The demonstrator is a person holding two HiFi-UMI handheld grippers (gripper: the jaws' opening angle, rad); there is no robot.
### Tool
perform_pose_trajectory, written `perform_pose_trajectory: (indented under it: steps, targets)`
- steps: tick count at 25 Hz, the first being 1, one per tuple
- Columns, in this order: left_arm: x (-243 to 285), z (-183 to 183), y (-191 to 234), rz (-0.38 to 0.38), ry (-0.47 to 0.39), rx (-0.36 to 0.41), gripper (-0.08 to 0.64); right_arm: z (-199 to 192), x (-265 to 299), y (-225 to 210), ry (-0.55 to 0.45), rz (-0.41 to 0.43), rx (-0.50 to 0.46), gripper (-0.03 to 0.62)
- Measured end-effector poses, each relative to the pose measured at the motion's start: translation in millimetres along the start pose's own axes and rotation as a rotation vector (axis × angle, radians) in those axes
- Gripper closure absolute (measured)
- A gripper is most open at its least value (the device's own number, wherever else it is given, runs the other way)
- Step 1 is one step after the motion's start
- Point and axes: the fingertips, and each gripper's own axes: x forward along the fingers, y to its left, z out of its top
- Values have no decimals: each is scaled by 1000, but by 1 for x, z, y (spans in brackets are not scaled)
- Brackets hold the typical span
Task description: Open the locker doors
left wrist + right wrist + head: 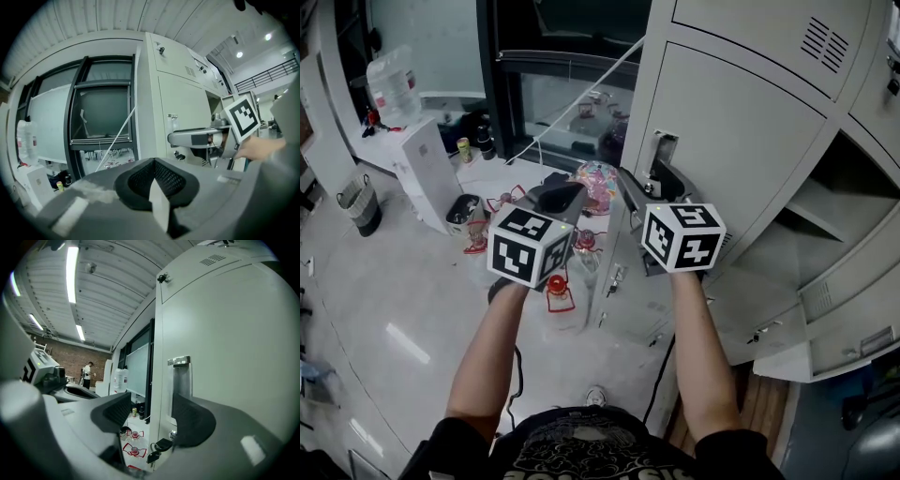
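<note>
My right gripper (150, 416) is released: its fingers stand well apart and press on nothing. Straight ahead of them, and not touched as far as I can tell, is the closed locker door (229, 357). Its free edge runs up between my two fingers, and the chrome handle (181, 376) sits just beyond the right-hand finger's tip. A bunch of keys (157, 448) hangs from the lock just below them. My left gripper (154, 183) is clenched on nothing, off to the left of the right one, pointing the same way and clear of the door.

I judge the door to be thin painted sheet steel: light, fairly stiff, and swinging easily on hinges at the side away from my fingers. The flat face is smooth and gives no purchase, so the hold should be the handle's lip, or the free edge once it stands proud. The keys are small and loose, a poor grip. A sharp tug may make the panel flex and bang.
</note>
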Motion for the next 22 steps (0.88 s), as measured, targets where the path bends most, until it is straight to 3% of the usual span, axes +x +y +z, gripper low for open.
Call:
perform_pose_trajectory:
  steps: [10,22]
  targets:
    - [-8,-2,14,39,9,2,557,-2,9,0,-2,16,20,319]
    - [-21,-1,4,-16,-7,10,557,-2,-7,19,2,0,26,321]
